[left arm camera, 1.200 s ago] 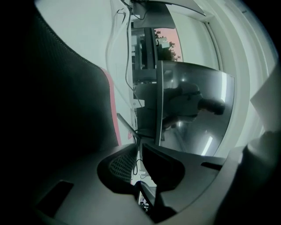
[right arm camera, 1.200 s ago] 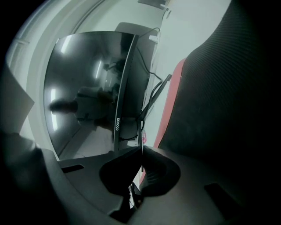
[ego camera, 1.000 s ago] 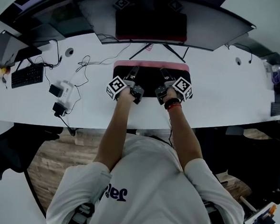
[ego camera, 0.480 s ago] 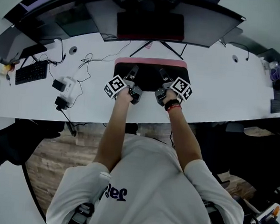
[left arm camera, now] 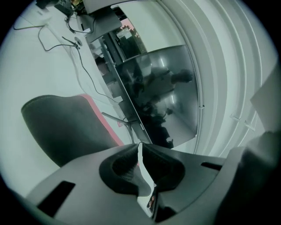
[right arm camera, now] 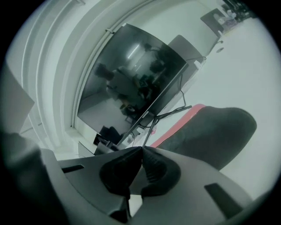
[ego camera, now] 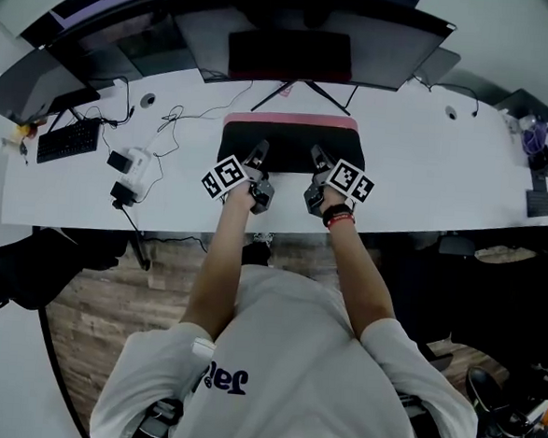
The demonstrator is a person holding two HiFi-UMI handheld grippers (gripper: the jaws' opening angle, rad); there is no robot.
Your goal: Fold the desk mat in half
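Desk mat [ego camera: 289, 141] lies flat on the white tabletop [ego camera: 427, 168], centred in front of the curved monitor [ego camera: 305, 38]. Black face is up and a pink strip runs along the far edge, next to the monitor's stand legs [ego camera: 302, 92].

Left claw [ego camera: 259, 148] is closed: in the left gripper view the pads meet at the tips [left arm camera: 140, 145], with nothing between them and only a sliver of white showing lower in the gap. Right claw [ego camera: 315, 152] is the same, closed and empty, tips together [right arm camera: 142, 148].

In the head view both claws sit over the mat's near half, left and right of its middle, pointing toward the monitor. Can't tell whether either tip touches the mat.

Both claws are rolled. In the left gripper view the mat [left arm camera: 66, 127] shows to the left with a rounded corner and its pink edge. In the right gripper view it [right arm camera: 215, 132] shows to the right, again with the pink edge on the monitor side.

Off to the person's left, well apart from the mat, are a black keyboard [ego camera: 69, 140], loose cables [ego camera: 178, 118] and a small white device [ego camera: 132, 168].
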